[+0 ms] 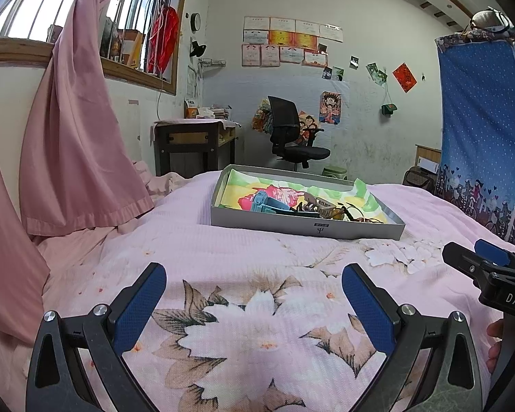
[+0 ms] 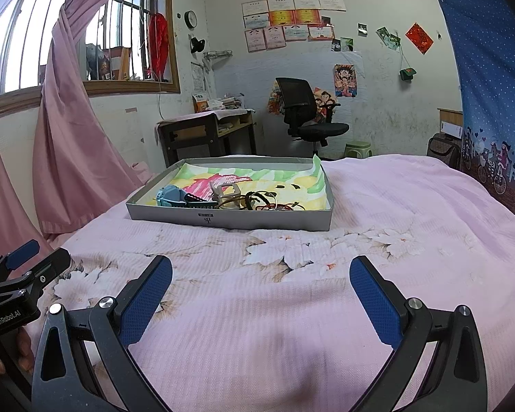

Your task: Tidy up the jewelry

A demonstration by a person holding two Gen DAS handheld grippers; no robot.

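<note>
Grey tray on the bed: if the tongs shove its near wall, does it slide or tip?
Probably slides unevenly: the grey tray sits on a soft quilt, which may bunch ahead of it. Tipping seems unlikely, since it is wide and shallow. It looks like thin card, so likely light, and the wall may flex. The loose jewelry inside would probably shift.

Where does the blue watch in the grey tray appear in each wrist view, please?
Left wrist view: blue watch lies centre frame, in the grey tray's near middle.
Right wrist view: it lies left of centre, at the tray's near-left end.
Shared landmark: the black office chair behind the tray.
</note>
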